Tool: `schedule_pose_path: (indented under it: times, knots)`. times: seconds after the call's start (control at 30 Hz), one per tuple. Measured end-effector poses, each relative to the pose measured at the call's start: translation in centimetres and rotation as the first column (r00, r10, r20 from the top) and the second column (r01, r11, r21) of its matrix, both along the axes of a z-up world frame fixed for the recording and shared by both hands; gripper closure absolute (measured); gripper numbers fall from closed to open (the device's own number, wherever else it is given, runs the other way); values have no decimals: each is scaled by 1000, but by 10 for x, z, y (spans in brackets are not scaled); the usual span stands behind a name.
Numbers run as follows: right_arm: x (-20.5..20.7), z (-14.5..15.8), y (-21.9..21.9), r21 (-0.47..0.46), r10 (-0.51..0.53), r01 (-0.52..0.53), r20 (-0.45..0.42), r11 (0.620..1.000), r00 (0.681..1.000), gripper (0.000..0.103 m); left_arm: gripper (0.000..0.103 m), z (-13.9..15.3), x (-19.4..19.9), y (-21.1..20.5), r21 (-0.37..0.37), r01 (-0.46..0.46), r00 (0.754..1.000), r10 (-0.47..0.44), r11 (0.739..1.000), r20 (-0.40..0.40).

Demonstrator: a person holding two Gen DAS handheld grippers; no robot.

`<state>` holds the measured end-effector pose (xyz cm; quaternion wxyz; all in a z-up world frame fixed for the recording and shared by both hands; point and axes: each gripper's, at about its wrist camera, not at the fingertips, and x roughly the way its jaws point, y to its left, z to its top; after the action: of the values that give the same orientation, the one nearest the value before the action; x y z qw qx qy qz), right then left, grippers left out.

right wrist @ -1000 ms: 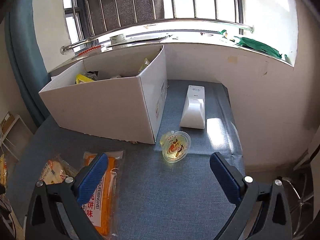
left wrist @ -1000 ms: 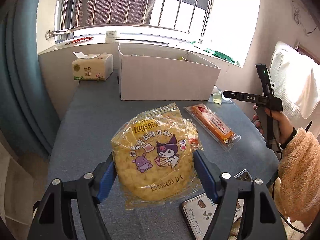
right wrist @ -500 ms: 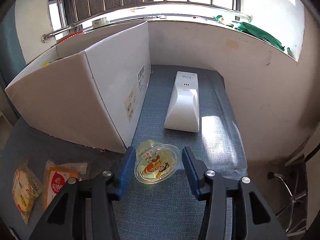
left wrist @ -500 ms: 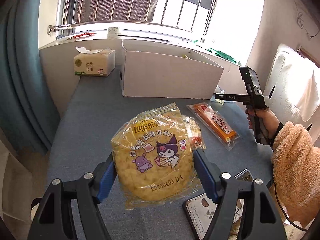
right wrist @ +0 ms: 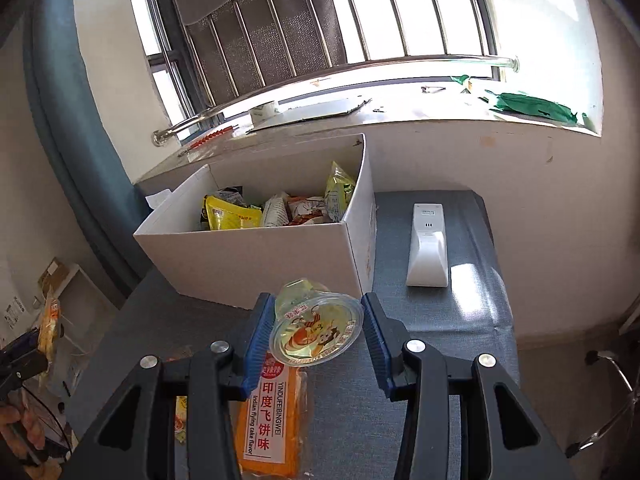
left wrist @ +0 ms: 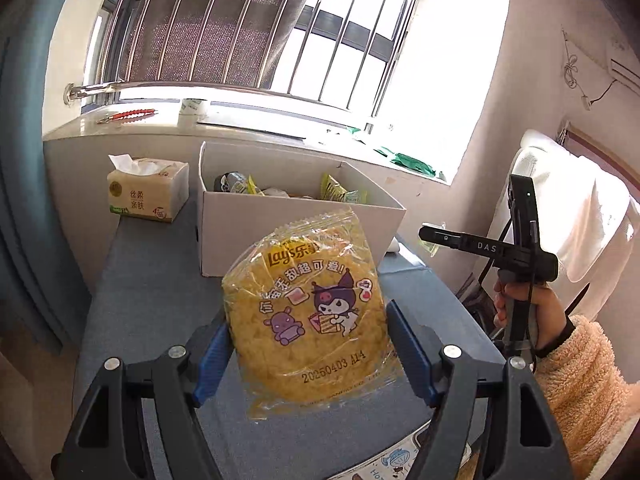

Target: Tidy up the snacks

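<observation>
My left gripper (left wrist: 308, 350) is shut on a round yellow Lay's snack pack (left wrist: 308, 312) and holds it above the blue-grey table, in front of the white cardboard box (left wrist: 296, 236). My right gripper (right wrist: 316, 338) is shut on a clear jelly cup (right wrist: 316, 330) and holds it raised in front of the same box (right wrist: 256, 264), which has several snack packets inside. An orange flying-cake packet (right wrist: 272, 428) lies on the table below the right gripper. The right gripper also shows in the left wrist view (left wrist: 432, 236), at the right.
A tissue pack (left wrist: 148, 190) stands left of the box. A white remote-like device (right wrist: 428, 248) lies right of the box. A phone (left wrist: 400, 460) lies at the table's near edge. A windowsill and wall run behind the table. A chair (left wrist: 568, 216) stands at the right.
Both grippers have lifted their snacks off the table. The right gripper closed on the jelly cup and raised it. The box's inside now shows in both views.
</observation>
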<state>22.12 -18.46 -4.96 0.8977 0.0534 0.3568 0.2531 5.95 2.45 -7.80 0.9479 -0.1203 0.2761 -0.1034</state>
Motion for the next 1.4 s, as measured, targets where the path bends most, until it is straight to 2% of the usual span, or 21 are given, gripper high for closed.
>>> schedule_pose_path:
  times: [0.1,0.23,0.33,0.4,0.47,0.57,0.63,0.67,0.7,0.73,0.77,0.83,0.9,1.1,1.3,1.4]
  knots:
    - [2,23,14,54,37,-39,34,998,999,55,25,22,31,-1,41,12,999,-14,999,53]
    - [19,52,34,68,46,-52,81,996,996,54,25,46,87,4,28,28,995,-31,999,90]
    - [40,67,48,78,56,-64,99,995,993,54,25,60,137,8,59,-5,997,0,998,81]
    - [57,69,58,49,51,-55,86,997,995,54,25,61,171,17,41,-19,999,17,999,45]
    - [72,65,67,-22,17,-16,81,1000,997,54,25,59,200,24,32,-37,999,37,999,10]
    - [88,52,72,-65,4,0,53,998,999,54,25,52,223,28,53,-51,999,51,997,2]
    - [94,44,72,-86,-21,24,37,996,999,54,16,47,232,24,98,-56,998,59,994,-30]
    - [97,40,68,-88,-34,37,29,995,999,49,1,44,234,22,125,-66,996,72,990,-46]
    - [99,37,66,-82,-42,43,14,996,999,40,0,42,233,22,138,-66,996,73,988,-48]
    - [102,35,62,-67,-49,49,-4,997,999,11,0,41,230,23,147,-72,996,79,987,-39]
    - [104,33,59,-47,-60,59,-17,997,998,0,0,42,226,23,146,-81,996,85,986,-25]
    - [104,32,52,10,-63,63,-36,998,997,0,0,44,218,29,118,-92,996,94,989,-11]
    - [102,34,49,29,-74,75,-43,997,996,0,0,48,211,31,113,-106,994,107,988,-8]
    - [84,48,52,58,-40,40,-13,998,999,0,0,68,178,27,190,-99,994,90,977,56]
    - [35,62,60,57,20,-25,81,998,996,0,0,84,113,19,226,-173,975,134,959,177]
    - [2,63,59,56,41,-47,100,997,994,0,0,85,77,17,197,-182,966,138,963,219]
